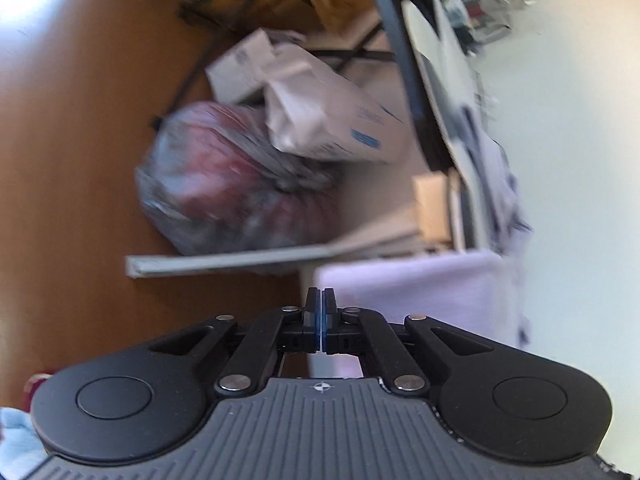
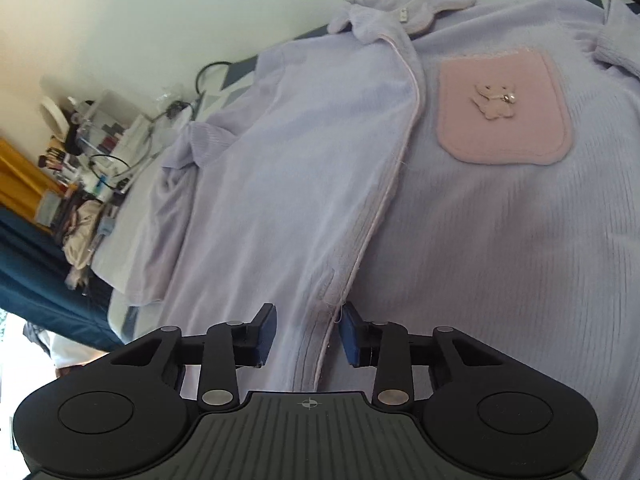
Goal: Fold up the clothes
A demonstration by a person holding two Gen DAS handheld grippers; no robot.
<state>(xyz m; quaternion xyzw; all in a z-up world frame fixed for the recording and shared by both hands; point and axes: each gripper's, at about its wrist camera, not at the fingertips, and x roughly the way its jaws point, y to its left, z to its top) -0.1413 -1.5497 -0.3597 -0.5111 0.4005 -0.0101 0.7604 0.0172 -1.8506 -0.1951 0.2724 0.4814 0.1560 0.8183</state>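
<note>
Left wrist view, far left: brown wooden floor (image 1: 72,140) fills that side, with a scrap of pale blue cloth (image 1: 18,436) at the bottom corner.
Left wrist view, middle: a tied plastic bag (image 1: 232,184) with something reddish inside sits on the floor; a crumpled white paper bag (image 1: 320,112) leans on top of it. The picture is smeared here, so what lies behind them is hard to make out.
Left gripper (image 1: 320,300): jaws pressed fully together, blue pads meeting, nothing caught between them.
Left wrist view, right: a hanging edge of the lilac garment (image 1: 420,292) drops just past the closed fingertips; whether it touches them cannot be told. A pale wall (image 1: 580,120) takes up the far right.
Right wrist view, far left: a cluttered shelf of small items (image 2: 88,152) against the wall, dark blue fabric (image 2: 36,272) below it.
Task thing: the lilac garment (image 2: 280,160) lies spread flat, front up, collar (image 2: 400,12) at the top, its piped front edge (image 2: 384,200) running down the middle.
Right gripper (image 2: 307,332): jaws partly open, held low over the bottom of the piped front edge, which lies between the two pads without being pinched.
Right wrist view, right: a pink chest pocket (image 2: 500,108) with a small stitched figure on it, well above the gripper.
</note>
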